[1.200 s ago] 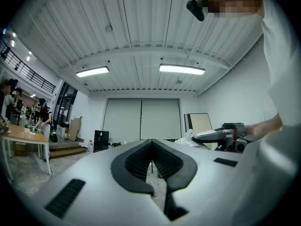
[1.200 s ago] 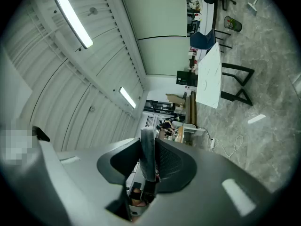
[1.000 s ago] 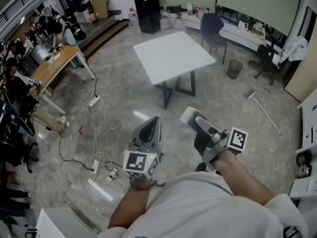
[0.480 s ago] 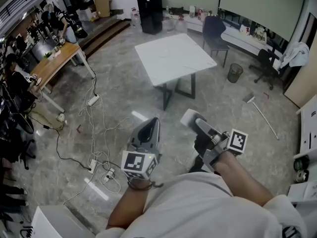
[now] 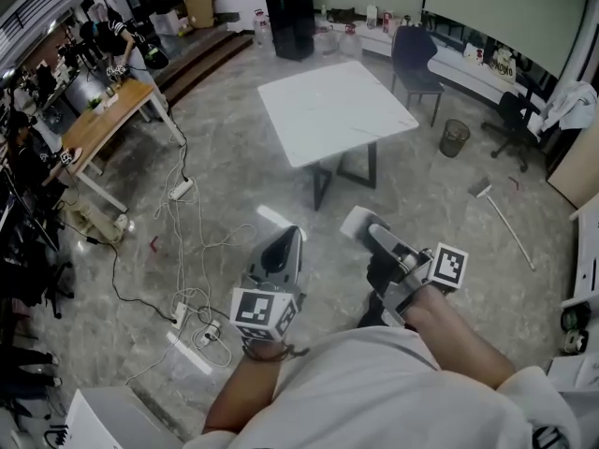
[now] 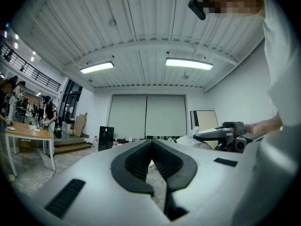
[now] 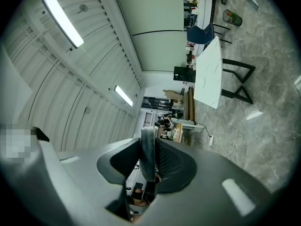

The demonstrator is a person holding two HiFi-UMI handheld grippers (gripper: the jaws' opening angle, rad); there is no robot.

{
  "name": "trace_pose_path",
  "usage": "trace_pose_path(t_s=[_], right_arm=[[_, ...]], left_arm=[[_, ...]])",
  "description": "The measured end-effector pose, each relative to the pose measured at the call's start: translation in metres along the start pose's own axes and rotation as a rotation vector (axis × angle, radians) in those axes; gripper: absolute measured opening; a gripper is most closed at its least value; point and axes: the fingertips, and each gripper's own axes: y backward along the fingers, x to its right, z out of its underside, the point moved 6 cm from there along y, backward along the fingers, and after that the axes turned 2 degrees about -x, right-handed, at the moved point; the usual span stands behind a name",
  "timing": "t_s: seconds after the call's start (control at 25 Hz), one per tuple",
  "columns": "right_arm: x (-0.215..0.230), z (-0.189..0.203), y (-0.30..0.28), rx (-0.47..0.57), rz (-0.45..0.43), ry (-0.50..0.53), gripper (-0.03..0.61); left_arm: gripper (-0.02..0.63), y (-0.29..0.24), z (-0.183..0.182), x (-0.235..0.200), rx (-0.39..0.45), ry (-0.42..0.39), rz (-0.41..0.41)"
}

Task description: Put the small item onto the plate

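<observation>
I am on the open floor, both grippers held out level in front of me. My right gripper (image 5: 372,231) is shut on a thin, pale flat piece (image 5: 357,220). It shows edge-on between the pads in the right gripper view (image 7: 148,149), and whether it is a plate or the small item I cannot tell. My left gripper (image 5: 288,238) is beside it, its jaws meeting at the tips with nothing between them (image 6: 151,142). The right gripper (image 6: 221,134) also shows at the right of the left gripper view.
A white table (image 5: 337,110) stands ahead on the marble floor, with a dark chair (image 5: 416,59) and a bin (image 5: 455,137) beyond it. Cables and power strips (image 5: 187,251) trail over the floor at left. People work at a wooden table (image 5: 103,120) far left.
The whole view has shifted a little as I walk forward toward the white table. Both grippers keep the same pose, and the flat piece stays in the right one.
</observation>
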Motion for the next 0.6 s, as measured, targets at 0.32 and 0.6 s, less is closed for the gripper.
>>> trace_pose_path(t_s=[0.32,0.6], right_arm=[[0.036,-0.1,-0.031,-0.043,-0.015,-0.022,0.095],[0.053,-0.206,-0.057,-0.099,-0.025,-0.023,0.095]], left_arm=[[0.006,-0.099,0.011,-0.006,-0.023,0.001,-0.057],[0.006,-0.202,0.005,-0.001,-0.013,0.017,-0.107]])
